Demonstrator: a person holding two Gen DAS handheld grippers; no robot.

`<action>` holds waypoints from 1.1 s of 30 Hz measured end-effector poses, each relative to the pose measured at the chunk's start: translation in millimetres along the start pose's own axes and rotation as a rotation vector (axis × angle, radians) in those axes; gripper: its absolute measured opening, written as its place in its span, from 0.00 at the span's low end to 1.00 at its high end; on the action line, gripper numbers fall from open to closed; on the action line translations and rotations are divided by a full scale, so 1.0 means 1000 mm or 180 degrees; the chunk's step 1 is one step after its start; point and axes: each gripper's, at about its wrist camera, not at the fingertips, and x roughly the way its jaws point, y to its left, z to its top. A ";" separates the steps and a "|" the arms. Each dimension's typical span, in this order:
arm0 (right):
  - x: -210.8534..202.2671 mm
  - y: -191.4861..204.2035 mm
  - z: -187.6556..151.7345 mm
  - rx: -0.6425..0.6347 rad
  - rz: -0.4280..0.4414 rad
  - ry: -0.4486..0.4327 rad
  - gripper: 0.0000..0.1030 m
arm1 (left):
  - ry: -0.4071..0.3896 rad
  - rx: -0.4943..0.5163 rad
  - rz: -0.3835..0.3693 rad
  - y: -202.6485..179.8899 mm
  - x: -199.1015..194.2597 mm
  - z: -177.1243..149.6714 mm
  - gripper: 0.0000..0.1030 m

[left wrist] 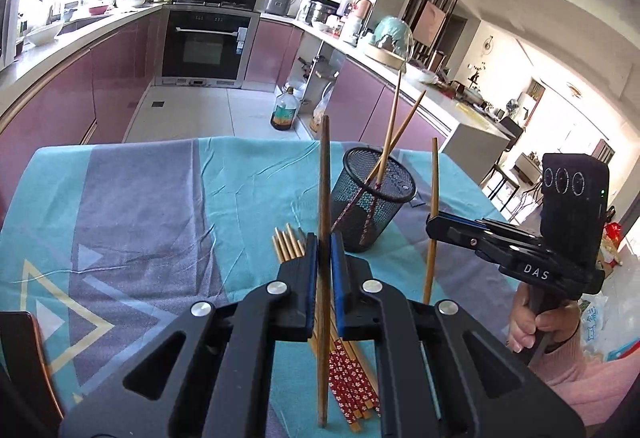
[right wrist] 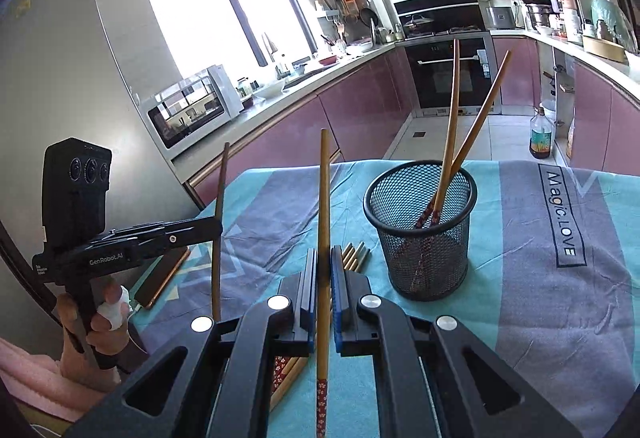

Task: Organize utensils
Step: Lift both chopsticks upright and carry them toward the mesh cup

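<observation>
Each claw, left and right, was clamped on one upright brown wooden chopstick, short of the black mesh cup. Judging by that, the carrying step was under way; next each stick needed lifting over the cup's rim and releasing.

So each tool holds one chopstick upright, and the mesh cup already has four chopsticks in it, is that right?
Not quite: the cup holds two chopsticks, not four, as the right wrist view shows. The left tool and right tool each do hold one upright.
</observation>
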 end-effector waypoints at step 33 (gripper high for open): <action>-0.044 -0.005 0.032 -0.0107 -0.0070 -0.0444 0.05 | -0.0269 0.0109 -0.0316 -0.035 -0.010 0.044 0.07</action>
